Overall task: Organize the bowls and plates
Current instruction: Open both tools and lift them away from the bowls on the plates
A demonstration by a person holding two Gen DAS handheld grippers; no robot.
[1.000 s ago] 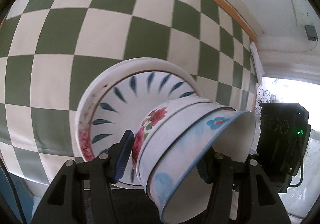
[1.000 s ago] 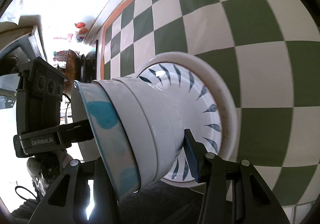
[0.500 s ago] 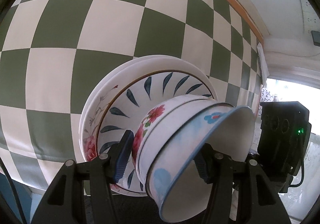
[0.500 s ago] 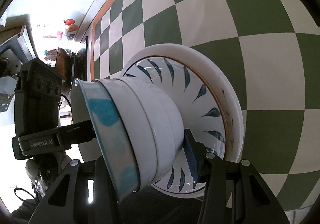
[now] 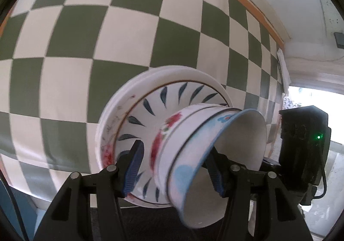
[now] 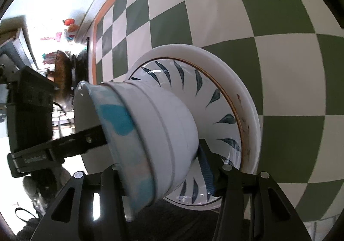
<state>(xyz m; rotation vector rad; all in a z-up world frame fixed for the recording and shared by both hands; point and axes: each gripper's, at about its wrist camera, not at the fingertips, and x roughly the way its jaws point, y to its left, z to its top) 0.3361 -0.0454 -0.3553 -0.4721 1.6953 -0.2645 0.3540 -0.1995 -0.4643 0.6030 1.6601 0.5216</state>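
The nested white ceramic bowls with red-flower and blue-patch decoration (image 5: 185,155) (image 6: 154,144) are sitting on the stacked white plates with dark leaf pattern (image 5: 154,107) (image 6: 215,94). The left tongs (image 5: 175,168) and right tongs (image 6: 163,168) are each clamping that stack from opposite sides, above the green-and-white checkered bench (image 5: 86,36) (image 6: 268,15).

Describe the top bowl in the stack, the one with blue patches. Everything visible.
The blue-patched bowl is the outermost of several nested bowls stacked on plates, the whole stack tipped so its mouth faces the cameras' side. Glossy white inside, ceramic-looking, with pale blue blotches and a dark rim line. The left claw and right claw both straddle the stack; one pad of each sits inside this bowl.
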